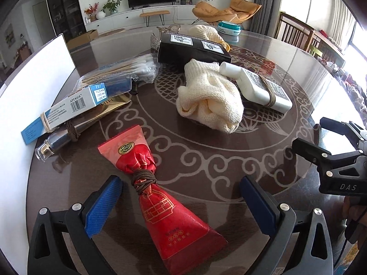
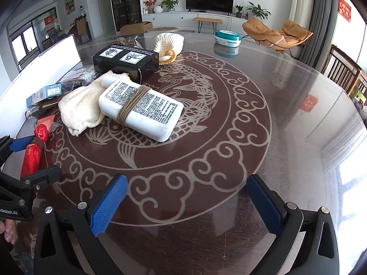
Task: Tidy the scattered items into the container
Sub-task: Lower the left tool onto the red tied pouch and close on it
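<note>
**Red pouch lies between the spread fingers of the left gripper**

The red pouch (image 1: 158, 197) is a soft foil pack, pinched at its middle by a wrap of brown cord, with gold line drawings on the near half and a round gold seal on the paler far half. It lies flat on the round glass-topped table (image 1: 206, 160), inside the gap of the left gripper (image 1: 181, 204), whose blue fingers stand wide apart and do not touch it. The right gripper (image 2: 190, 204) is spread wide too, over bare table with nothing between its fingers.

Counted on the table: one red pouch; one white bottle (image 2: 141, 108) bound with cord, resting partly on one cream knitted cloth (image 1: 209, 98); a second cream knitted piece (image 2: 169, 45) farther back; one black box (image 1: 192, 51) with white labels; one pack of cotton swabs (image 1: 128, 68); one blue and white carton (image 1: 66, 107) with a rubber band, lying over a gold pack; one small glass vial (image 1: 57, 143); one teal and white round case (image 2: 227, 38) at the far edge. A white board (image 1: 29, 87) stands along the left.
</note>
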The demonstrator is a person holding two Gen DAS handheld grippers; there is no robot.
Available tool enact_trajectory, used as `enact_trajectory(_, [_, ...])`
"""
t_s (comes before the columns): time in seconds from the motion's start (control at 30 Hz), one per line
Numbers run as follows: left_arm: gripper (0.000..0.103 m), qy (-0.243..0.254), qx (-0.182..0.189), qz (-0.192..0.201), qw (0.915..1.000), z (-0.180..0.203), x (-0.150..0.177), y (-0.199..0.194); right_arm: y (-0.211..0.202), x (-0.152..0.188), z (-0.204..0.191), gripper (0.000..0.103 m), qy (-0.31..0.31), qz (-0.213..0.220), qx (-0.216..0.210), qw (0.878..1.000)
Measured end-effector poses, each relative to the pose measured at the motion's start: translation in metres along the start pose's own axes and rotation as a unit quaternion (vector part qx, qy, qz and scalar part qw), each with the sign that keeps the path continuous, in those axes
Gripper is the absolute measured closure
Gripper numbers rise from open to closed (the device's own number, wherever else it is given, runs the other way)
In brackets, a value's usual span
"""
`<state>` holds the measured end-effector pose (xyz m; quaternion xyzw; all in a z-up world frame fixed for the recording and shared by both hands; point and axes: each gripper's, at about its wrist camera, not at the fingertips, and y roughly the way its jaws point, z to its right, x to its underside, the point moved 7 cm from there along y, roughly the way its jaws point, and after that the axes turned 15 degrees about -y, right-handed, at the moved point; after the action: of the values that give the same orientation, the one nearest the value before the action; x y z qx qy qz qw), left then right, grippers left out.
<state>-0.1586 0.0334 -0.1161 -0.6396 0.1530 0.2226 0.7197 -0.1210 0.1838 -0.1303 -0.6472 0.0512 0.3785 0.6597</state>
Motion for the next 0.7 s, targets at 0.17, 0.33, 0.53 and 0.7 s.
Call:
enact_trajectory(0.17, [0.0,-0.006,-0.003,0.007,1.0,-0.0012,0.0,0.0003,-0.0001,-0.0002,0.0005,0.0,0.001,0.0,0.0,1.0])
enact_trajectory(0.33, [0.0,-0.019,-0.014,0.001,0.9997,-0.0013,-0.001,0.0028,0.0,-0.0001,0.0005,0.0,0.001,0.0,0.0,1.0])
enact_trajectory(0.53, [0.0,-0.017,-0.017,-0.01,0.9997,-0.0017,-0.0001,0.0029,0.0,-0.0001,0.0005,0.0,0.001,0.0,0.0,1.0])
enact_trajectory(0.7, [0.011,-0.007,-0.01,-0.002,0.9999,-0.0054,0.0059,-0.0059,0.0002,-0.0003,0.0005,0.0,0.0,0.0,0.0,1.0])
